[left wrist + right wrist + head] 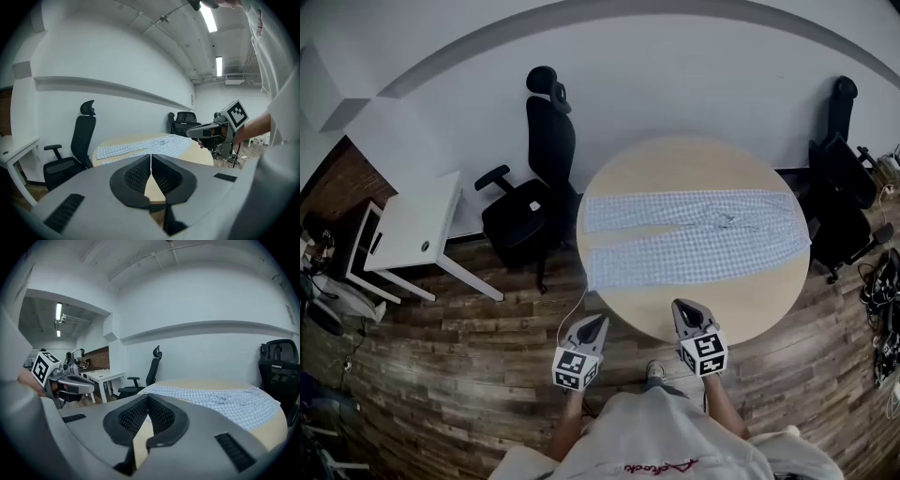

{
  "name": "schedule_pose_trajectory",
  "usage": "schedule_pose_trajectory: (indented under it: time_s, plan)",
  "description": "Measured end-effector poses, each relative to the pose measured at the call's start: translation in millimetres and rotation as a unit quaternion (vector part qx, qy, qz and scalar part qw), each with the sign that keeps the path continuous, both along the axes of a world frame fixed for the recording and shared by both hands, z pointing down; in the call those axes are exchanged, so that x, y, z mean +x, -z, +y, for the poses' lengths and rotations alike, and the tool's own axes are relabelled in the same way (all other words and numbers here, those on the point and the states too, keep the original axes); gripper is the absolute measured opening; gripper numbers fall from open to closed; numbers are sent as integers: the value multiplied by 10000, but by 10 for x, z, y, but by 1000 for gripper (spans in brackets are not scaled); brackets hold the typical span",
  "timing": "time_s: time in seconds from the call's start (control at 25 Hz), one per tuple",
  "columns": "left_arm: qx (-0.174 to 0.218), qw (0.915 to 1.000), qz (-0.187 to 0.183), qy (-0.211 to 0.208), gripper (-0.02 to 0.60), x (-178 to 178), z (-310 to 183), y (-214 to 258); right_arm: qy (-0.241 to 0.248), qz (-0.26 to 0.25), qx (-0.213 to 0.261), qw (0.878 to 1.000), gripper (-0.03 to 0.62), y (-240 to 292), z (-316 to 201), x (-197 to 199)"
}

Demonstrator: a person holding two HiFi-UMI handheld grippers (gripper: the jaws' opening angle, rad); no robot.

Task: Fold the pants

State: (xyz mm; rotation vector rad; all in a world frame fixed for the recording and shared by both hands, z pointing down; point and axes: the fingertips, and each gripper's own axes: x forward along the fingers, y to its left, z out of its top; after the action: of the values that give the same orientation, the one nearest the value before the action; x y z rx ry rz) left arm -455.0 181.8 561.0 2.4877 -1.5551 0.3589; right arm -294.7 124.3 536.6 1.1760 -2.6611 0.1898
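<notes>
Pants of pale blue-and-white checked woven fabric point(694, 234) are spread flat across the round light-wood table point(703, 155). They are laid lengthwise from side to side, with the waistband at the right and both leg hems at the left. The garment is located ahead of both sets of fingertips, well apart from them. No fold is made yet.

The left gripper point(598, 321) and the right gripper point(682, 306) are held side by side at the near rim of the table. The fingers of each are closed together, pad against pad, and nothing is held between them.

Possible faults from this state:

1. If the fingers are not opened before the cloth is reached, the fabric is likely to be pushed ahead of the closed tips and bunched instead of being gripped.
2. If only the upper layer is pinched, the lower layer may be left on the table and the fold skewed.
3. The hems and the waistband are seen close to the table rim. If the cloth is dragged sideways rather than lifted, an end may slide over the rim.
4. If the two grip points are not taken level with each other, the edges may be misaligned after folding.
</notes>
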Motion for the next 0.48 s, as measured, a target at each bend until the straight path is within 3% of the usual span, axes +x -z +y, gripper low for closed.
schedule_pose_trajectory:
  time_s: [0.48]
  plan:
    - [-217,9993,-207,239,33,-142,-765,-74,56,-10,-159,9999,29,-109,-905,163]
